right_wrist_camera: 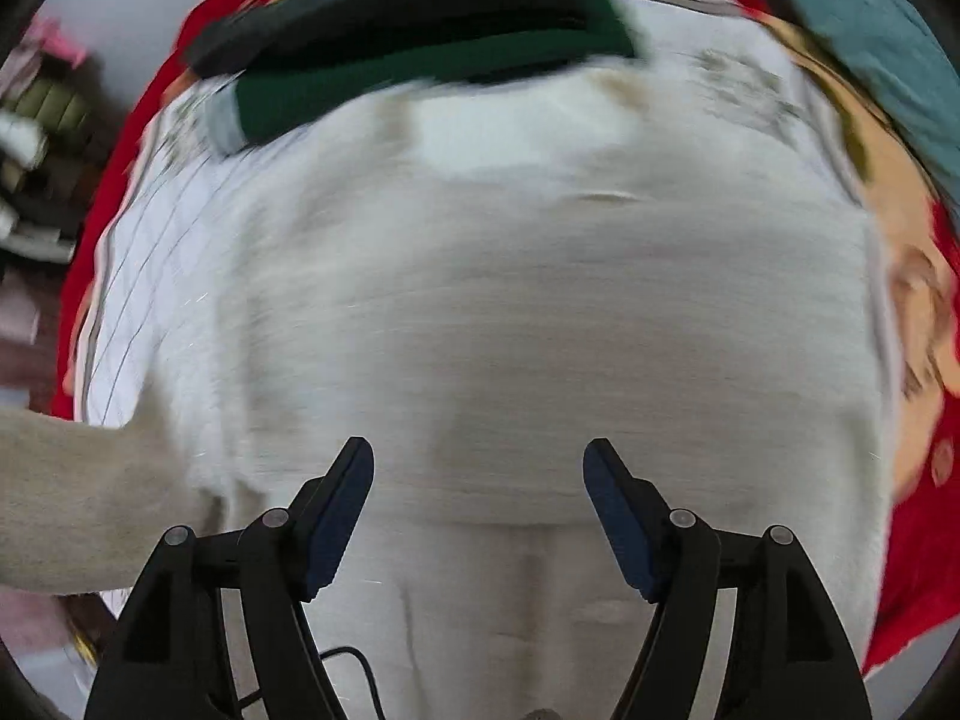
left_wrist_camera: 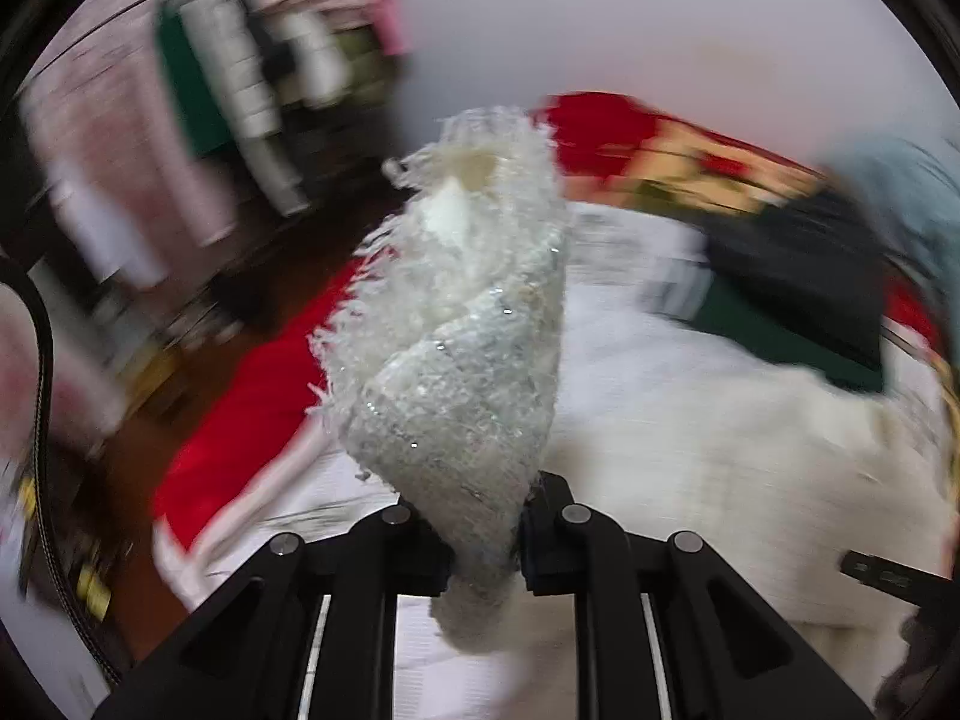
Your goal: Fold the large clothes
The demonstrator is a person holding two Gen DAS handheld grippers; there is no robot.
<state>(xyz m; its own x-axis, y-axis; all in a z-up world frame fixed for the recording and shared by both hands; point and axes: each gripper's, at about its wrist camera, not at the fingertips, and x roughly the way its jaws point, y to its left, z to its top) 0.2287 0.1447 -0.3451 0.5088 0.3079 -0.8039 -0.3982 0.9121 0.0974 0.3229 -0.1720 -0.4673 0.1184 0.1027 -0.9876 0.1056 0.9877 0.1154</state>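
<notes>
The left gripper [left_wrist_camera: 483, 531] is pinching a fringed white garment end [left_wrist_camera: 462, 324], folding; the right gripper [right_wrist_camera: 478, 516] is hanging wide, empty, needing a fresh hold on the sweater [right_wrist_camera: 540, 312].

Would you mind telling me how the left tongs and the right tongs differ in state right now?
The left tongs are shut on a fuzzy white garment; the right tongs stand open with nothing between their fingers. The left tongs hold the fabric lifted off the bed, while the right tongs point down at the cream garment lying flat. Both are black two-finger tools over the same bed.
</notes>
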